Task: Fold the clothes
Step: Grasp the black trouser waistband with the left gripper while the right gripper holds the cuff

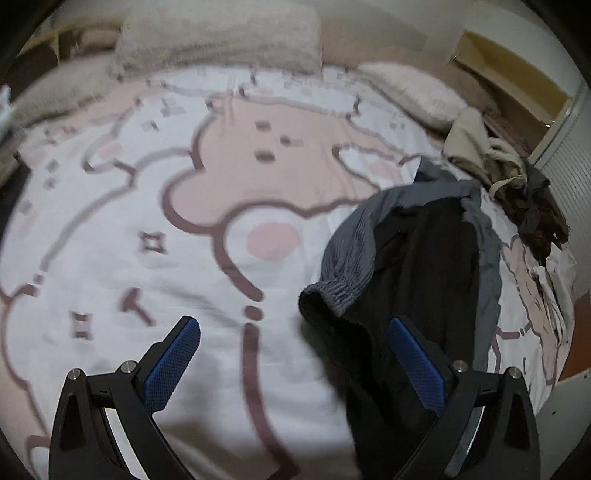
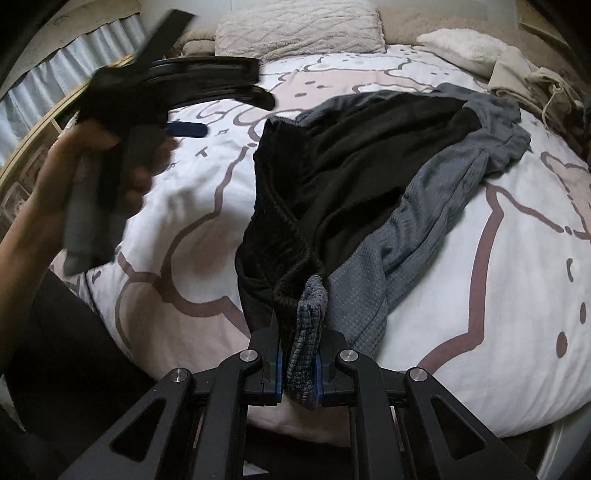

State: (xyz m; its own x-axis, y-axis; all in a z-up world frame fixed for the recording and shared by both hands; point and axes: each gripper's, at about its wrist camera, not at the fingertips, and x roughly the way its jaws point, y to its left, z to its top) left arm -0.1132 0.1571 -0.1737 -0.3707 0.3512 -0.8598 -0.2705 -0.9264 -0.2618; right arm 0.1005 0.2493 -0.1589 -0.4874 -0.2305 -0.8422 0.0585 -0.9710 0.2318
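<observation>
Right wrist view: nearest the lens, the right tool is clamped tight on a bunched edge of the grey-and-black knit garment with an elastic waistband, its blue pads pressed against the cloth from both sides. From that pinch the garment spreads away across the white bed cover printed with pale pink cartoon shapes outlined in brown, black lining turned up in the middle and grey textured fabric along its right side. To the left, a person's hand grips the left tool, blurred and raised above the cover.

In the left wrist view, the left tool stands wide, nothing between its blue pads; its right finger overlaps the garment, though contact cannot be judged. Farther off, a heap of beige and dark brown clothes lies at the bed's right edge, and fluffy cream pillows line the far end.
</observation>
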